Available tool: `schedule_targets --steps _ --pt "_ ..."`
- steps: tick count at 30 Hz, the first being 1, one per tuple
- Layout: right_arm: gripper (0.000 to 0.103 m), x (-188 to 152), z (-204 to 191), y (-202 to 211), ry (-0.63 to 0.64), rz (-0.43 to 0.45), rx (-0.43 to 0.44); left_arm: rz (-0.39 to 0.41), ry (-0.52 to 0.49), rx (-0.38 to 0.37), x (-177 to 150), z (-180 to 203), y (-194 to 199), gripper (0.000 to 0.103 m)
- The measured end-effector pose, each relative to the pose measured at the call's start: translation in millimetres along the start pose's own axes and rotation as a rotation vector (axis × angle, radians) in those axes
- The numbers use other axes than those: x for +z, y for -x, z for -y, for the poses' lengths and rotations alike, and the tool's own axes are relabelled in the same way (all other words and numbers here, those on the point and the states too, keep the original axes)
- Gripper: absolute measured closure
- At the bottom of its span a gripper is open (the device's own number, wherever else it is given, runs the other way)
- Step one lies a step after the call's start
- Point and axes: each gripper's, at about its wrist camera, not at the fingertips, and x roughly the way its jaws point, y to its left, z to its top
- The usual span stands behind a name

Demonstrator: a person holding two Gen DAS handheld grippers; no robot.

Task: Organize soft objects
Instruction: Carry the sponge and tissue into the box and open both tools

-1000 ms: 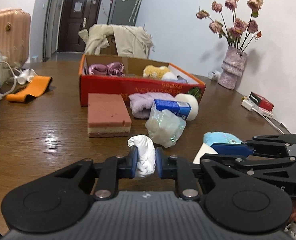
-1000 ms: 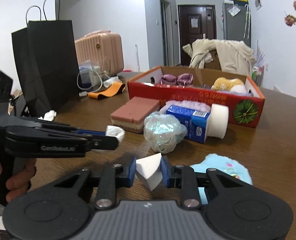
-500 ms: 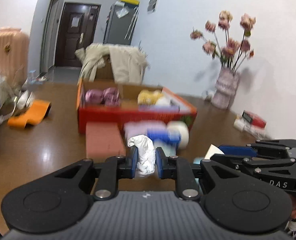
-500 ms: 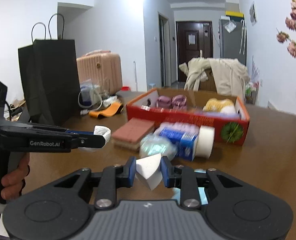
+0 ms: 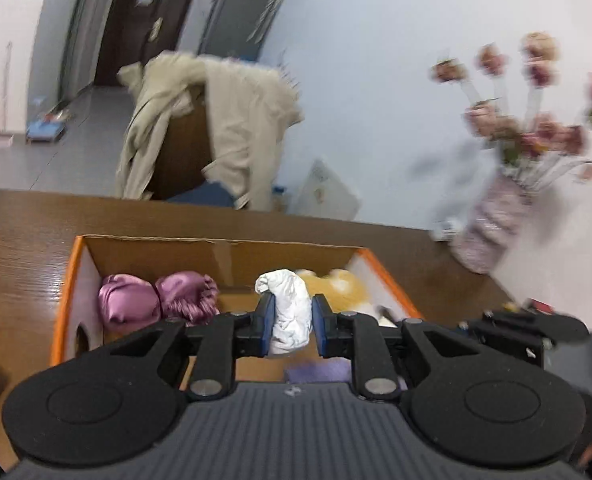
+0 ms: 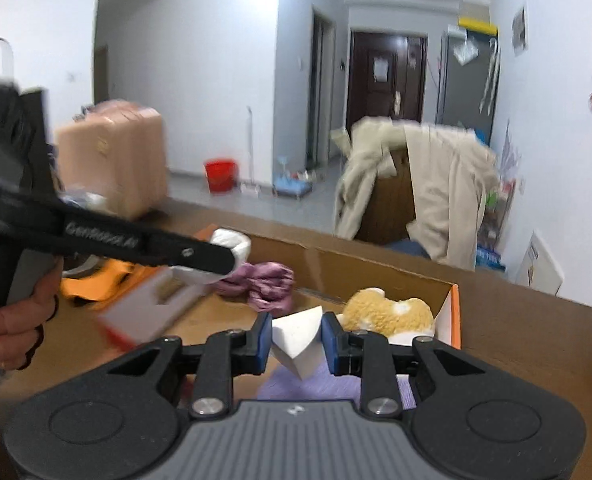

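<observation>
The left gripper (image 5: 293,330) pinches a crumpled white cloth (image 5: 288,312) between its blue pads, and the right gripper (image 6: 297,339) pinches a white wedge-shaped sponge (image 6: 296,338); both hang over the near end of the cardboard box (image 5: 224,254), whose front wall is hidden behind the gripper bodies. A lilac item (image 6: 327,384) below the sponge is largely covered and cannot be identified. Inside the box lie purple satin bundles (image 5: 158,296) at left and a tan plush toy (image 6: 387,314) at right; the vase of flowers (image 5: 495,224) beyond is blurred.
</observation>
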Motion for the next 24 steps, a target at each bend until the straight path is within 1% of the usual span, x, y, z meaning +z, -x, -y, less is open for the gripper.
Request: schedule_targets --steps 3,4,5,6,7,8,10,11,14,17,21,22,24 --pt "0.075 1.8 18.1 -40.9 -0.060 -0.047 -0.009 -0.058 0.047 0.024 9.2 -13.1 -50.1 0.082" --pt "0.075 0.3 23.0 -51.1 -0.078 -0.063 -0.021 -0.072 0.060 0.032 9.0 -16.1 -60.8 0.080" --pt "0.072 -1.6 27.2 -58.3 -0.093 -0.072 -0.036 -0.083 0.068 0.046 8.4 -19.8 -70.7 0.064" --pt "0.062 -3.5 31.1 -63.0 -0.112 -0.077 -0.049 -0.082 0.076 0.063 6.7 -22.9 -76.9 0.049" --pt "0.056 -5.1 34.4 -64.9 -0.128 -0.071 -0.050 -0.063 0.080 0.074 4.9 -24.7 -79.2 0.045" --pt "0.055 -5.8 35.8 -64.7 -0.130 -0.064 -0.044 -0.050 0.071 0.069 4.4 -26.2 -80.3 0.042" --pt "0.049 -7.0 36.0 -61.7 -0.118 -0.047 -0.046 -0.047 0.050 0.052 6.0 -25.1 -80.0 0.042" --pt "0.049 -7.1 36.0 -58.8 -0.112 -0.039 -0.052 -0.045 0.043 0.045 6.1 -23.9 -77.5 0.042" --pt "0.048 1.3 43.0 -55.3 -0.125 -0.013 -0.058 -0.026 0.025 0.054 8.6 -20.4 -64.4 0.042" --pt "0.048 9.3 46.9 -40.7 -0.135 0.013 -0.073 -0.006 0.021 0.067 14.1 -17.8 -45.2 0.042" --pt "0.046 20.1 40.1 -6.1 -0.108 0.043 -0.087 0.025 -0.005 0.079 17.8 -12.8 -5.4 0.041" --pt "0.044 23.0 37.7 3.6 -0.099 0.054 -0.090 0.034 -0.015 0.079 17.6 -10.4 7.5 0.041" --pt "0.039 26.6 31.0 27.4 -0.084 0.077 -0.094 0.062 -0.029 0.081 15.3 -4.6 36.7 0.037"
